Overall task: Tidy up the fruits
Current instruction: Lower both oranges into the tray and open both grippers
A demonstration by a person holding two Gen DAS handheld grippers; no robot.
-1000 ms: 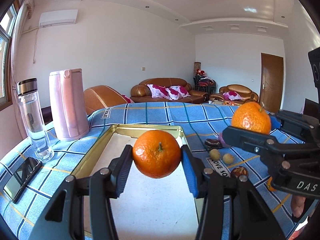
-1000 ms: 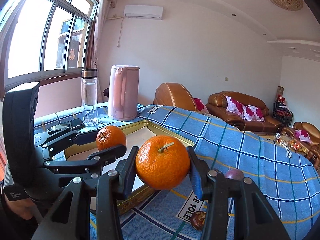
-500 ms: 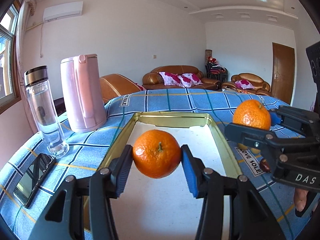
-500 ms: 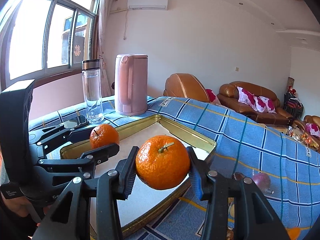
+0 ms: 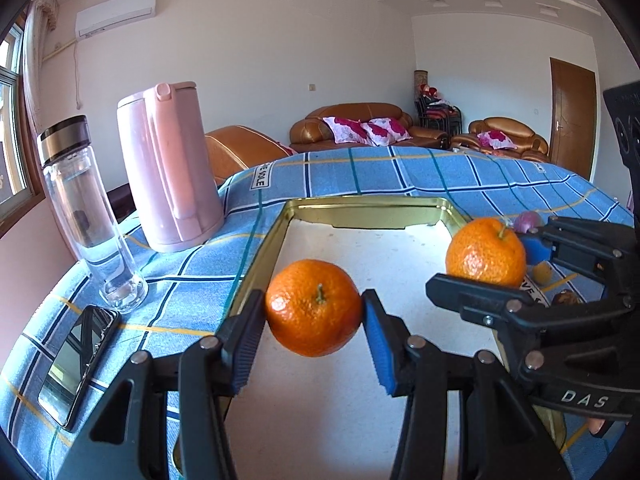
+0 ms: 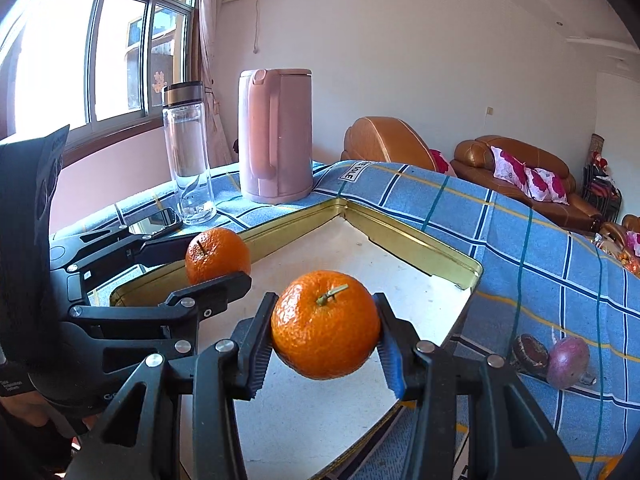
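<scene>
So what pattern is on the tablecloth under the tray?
The tablecloth is a blue check with dark, white and yellow lines; the right wrist view shows it best.

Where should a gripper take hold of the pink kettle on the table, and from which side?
Best at the handle of the pink kettle, probably from the tray side. The kettle stands upright, its body looks too wide for the jaws, and its vertical handle faces the tray, away from the glass bottle.
</scene>
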